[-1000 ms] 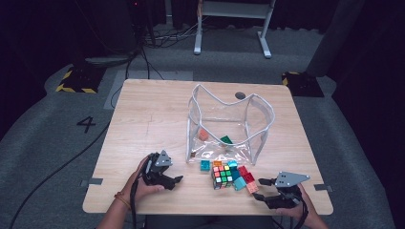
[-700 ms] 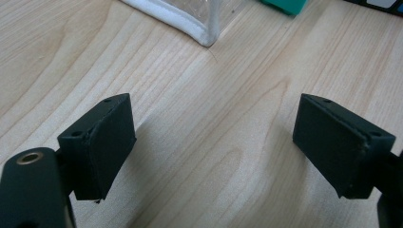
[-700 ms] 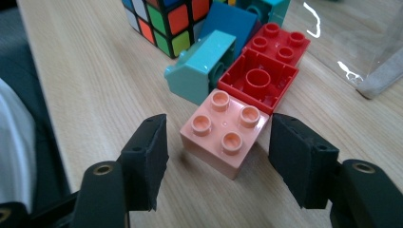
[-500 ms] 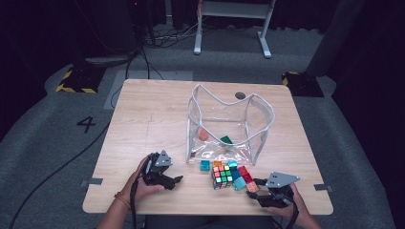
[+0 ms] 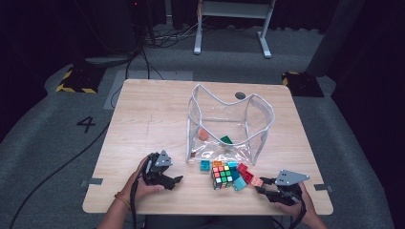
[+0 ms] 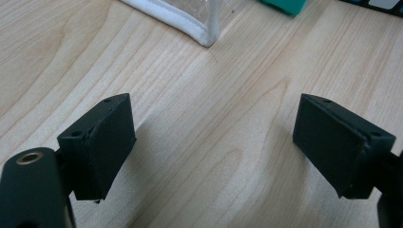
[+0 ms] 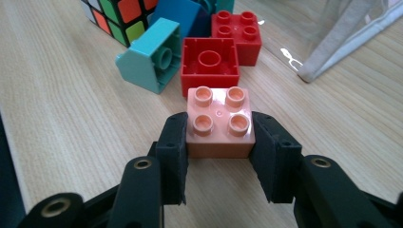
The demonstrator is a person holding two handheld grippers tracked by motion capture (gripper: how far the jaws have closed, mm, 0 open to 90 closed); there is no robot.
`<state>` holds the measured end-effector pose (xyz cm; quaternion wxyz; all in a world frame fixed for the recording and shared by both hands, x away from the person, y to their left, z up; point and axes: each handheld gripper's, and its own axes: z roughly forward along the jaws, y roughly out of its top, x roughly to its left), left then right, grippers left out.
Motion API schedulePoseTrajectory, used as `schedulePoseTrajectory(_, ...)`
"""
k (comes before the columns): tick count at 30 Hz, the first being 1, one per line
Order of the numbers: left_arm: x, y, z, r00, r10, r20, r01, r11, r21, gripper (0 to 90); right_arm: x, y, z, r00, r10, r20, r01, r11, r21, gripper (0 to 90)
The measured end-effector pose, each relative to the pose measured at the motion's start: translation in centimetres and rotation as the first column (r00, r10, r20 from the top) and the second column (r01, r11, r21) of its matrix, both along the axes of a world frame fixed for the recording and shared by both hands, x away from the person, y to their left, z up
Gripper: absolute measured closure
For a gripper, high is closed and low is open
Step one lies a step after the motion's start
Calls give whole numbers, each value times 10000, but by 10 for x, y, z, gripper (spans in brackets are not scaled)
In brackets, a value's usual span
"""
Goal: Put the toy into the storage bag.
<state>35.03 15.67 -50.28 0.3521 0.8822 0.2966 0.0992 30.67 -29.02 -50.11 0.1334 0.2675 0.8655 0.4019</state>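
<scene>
right gripper view: fingers (image 7: pixel 178 156) clamp peach brick (image 7: pixel 218 124).

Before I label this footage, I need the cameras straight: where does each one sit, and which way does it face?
High view: above the person's table edge, looking forward and down on the light wooden table; both forearms, left gripper and right gripper show.
Left gripper view: rides that gripper, looking along its open jaws at bare wood.
Right gripper view: rides that gripper, jaws just closed on the peach four-stud plastic brick.
Shared: the high view also shows the brick.
</scene>
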Motion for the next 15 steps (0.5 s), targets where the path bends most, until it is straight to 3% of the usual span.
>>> schedulePoseTrajectory(15,1,-1,0,10000,-42,-4,42,10000,-14,136,9,-8,0,9997,-212,157,212,9998,-41,594)
